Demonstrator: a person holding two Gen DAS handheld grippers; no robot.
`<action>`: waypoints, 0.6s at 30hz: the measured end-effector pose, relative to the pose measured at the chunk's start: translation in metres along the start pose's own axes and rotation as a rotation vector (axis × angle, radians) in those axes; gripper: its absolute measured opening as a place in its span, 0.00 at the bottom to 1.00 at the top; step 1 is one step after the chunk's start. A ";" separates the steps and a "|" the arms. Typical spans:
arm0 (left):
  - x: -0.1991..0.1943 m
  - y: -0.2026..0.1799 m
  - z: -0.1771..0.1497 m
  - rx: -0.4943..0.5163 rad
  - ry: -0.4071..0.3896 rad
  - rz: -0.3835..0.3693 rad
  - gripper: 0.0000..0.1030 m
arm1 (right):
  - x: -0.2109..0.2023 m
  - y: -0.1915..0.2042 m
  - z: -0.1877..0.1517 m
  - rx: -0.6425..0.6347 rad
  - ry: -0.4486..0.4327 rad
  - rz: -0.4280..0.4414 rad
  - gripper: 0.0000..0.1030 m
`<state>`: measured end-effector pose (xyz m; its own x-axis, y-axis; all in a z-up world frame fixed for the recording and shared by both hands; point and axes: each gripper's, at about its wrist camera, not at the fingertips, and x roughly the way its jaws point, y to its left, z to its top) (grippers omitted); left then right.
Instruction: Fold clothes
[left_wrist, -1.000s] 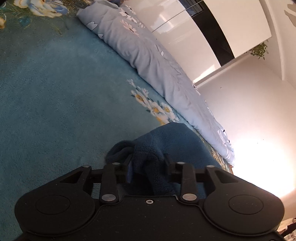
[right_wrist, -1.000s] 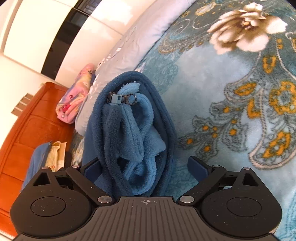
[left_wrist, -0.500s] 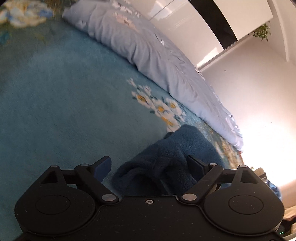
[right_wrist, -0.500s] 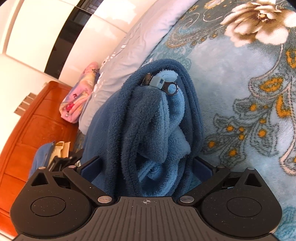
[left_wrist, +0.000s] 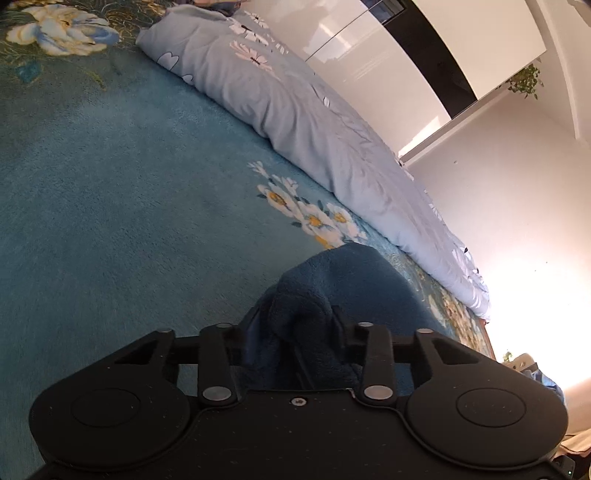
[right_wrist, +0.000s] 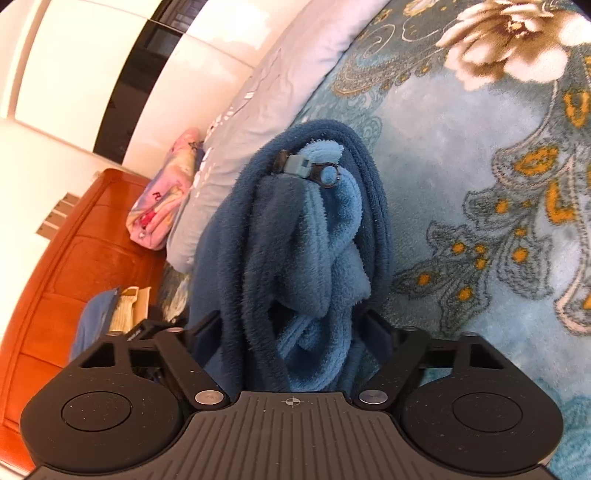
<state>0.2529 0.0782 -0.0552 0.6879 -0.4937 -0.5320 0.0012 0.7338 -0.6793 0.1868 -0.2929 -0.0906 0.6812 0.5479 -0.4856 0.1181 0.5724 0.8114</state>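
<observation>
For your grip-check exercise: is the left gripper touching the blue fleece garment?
Touching: the left wrist view shows the left gripper with both fingers pressed into the blue fleece garment.

The blue fleece garment (left_wrist: 332, 295) bunches over the left tool's (left_wrist: 295, 332) fingertips, hiding them. On the right tool (right_wrist: 295, 325) the same fleece (right_wrist: 295, 258) covers both fingers where they press in. Bright glare (left_wrist: 535, 295) washes out the room's far corner.
</observation>
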 end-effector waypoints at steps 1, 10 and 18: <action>-0.005 -0.002 -0.003 0.001 -0.002 -0.003 0.29 | -0.003 0.000 0.001 0.002 -0.002 0.000 0.60; -0.054 -0.009 -0.059 -0.034 0.007 -0.022 0.28 | -0.030 -0.005 0.024 -0.101 0.075 -0.055 0.52; -0.069 -0.005 -0.047 -0.035 -0.018 -0.045 0.42 | -0.036 0.003 0.020 -0.181 0.075 -0.104 0.60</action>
<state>0.1712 0.0865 -0.0395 0.7008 -0.5171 -0.4914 0.0073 0.6941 -0.7199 0.1772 -0.3231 -0.0636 0.6158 0.5202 -0.5918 0.0486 0.7246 0.6874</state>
